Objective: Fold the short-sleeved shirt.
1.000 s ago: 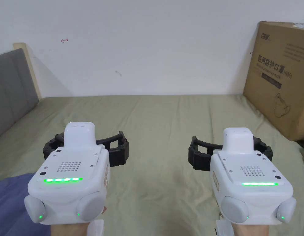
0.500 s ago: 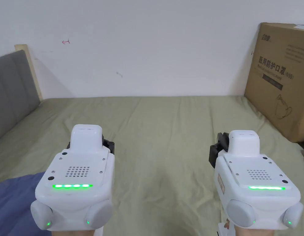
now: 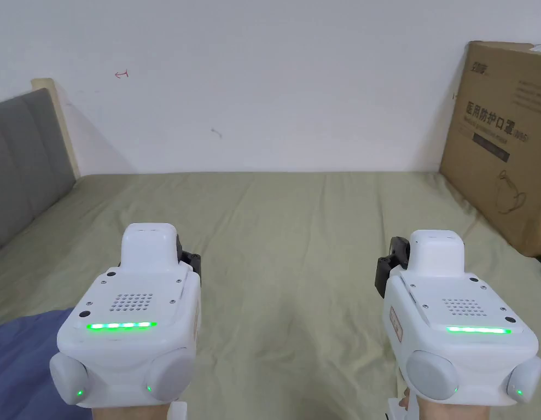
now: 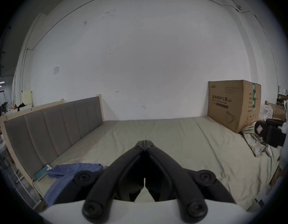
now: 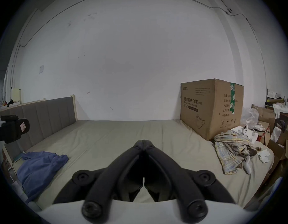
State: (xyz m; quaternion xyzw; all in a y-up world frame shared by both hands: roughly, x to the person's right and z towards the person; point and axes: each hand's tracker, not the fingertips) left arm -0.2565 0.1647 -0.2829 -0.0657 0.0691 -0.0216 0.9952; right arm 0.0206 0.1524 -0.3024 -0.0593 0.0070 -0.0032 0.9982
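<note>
Blue shirt point(image 5: 38, 167) crumpled beside grey headboard point(image 5: 48, 114)

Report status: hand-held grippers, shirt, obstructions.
Left hand-held gripper shut, empty; right hand-held gripper shut, empty. Blue shirt crumpled at left on the bed, untouched. Cardboard box far right.

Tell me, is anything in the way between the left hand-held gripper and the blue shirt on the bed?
Nothing visible is. The left hand-held gripper hangs shut above the bare green bed sheet, and the blue shirt lies crumpled down to its left, near the headboard.
</note>
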